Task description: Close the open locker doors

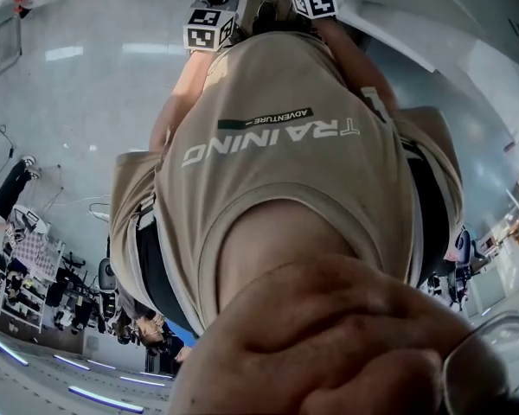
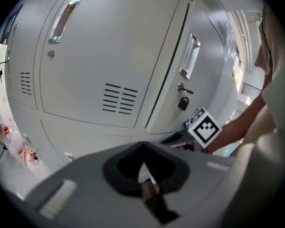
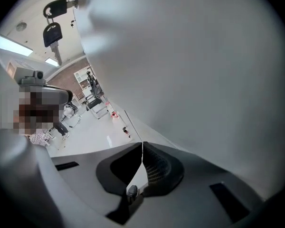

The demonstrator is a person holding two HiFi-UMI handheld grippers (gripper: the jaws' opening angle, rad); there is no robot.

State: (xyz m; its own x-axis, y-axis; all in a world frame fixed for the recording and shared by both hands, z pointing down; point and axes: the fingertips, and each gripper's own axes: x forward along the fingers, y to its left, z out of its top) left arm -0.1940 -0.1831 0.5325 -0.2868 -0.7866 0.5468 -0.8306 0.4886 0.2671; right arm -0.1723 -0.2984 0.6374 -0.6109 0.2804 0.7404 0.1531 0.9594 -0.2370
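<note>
Grey locker doors fill the left gripper view: a large door with a bar handle and vent slots, and beside it a narrower door with a handle and a dark key fob at its lock. My left gripper is shut and empty, a short way from these doors. My right gripper is also shut, tips close to a plain grey door panel that fills its view. Keys hang from that door's lock. Both marker cubes show at the top of the head view.
The person's torso in a beige shirt blocks most of the head view. The pale floor spreads to the left, with chairs and shelves beyond. The right gripper's cube and the person's arm appear low beside the narrower door.
</note>
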